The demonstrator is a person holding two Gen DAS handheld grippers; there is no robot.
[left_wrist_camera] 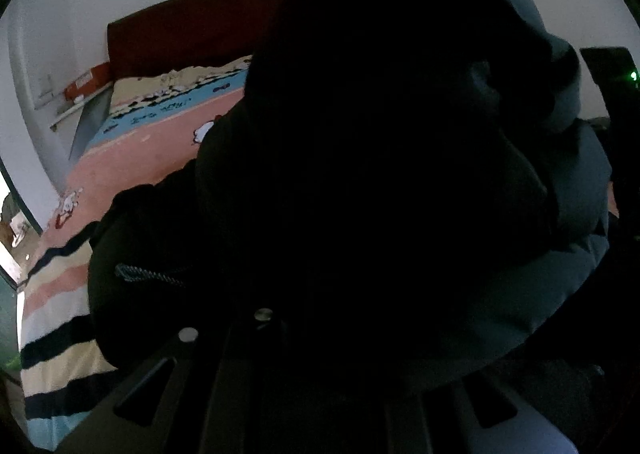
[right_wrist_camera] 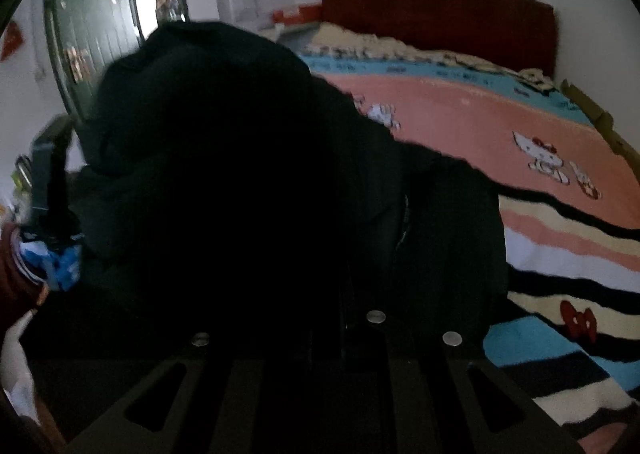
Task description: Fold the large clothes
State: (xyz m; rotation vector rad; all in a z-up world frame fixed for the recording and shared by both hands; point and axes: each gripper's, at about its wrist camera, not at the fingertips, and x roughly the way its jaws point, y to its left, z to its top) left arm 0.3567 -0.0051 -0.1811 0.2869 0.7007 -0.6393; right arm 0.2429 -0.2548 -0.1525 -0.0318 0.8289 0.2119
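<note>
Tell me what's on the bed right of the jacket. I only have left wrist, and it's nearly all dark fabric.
Observer: In right wrist the dark jacket fills the left half. To its right, the pink striped blanket shows uncovered out to its edge.
Operator: Anything along that edge?
Observer: A brown cardboard strip runs along the bed's right side, against the wall.
Operator: Headboard end visible?
Observer: Yes, the red headboard shows all the way to its right corner.
</note>
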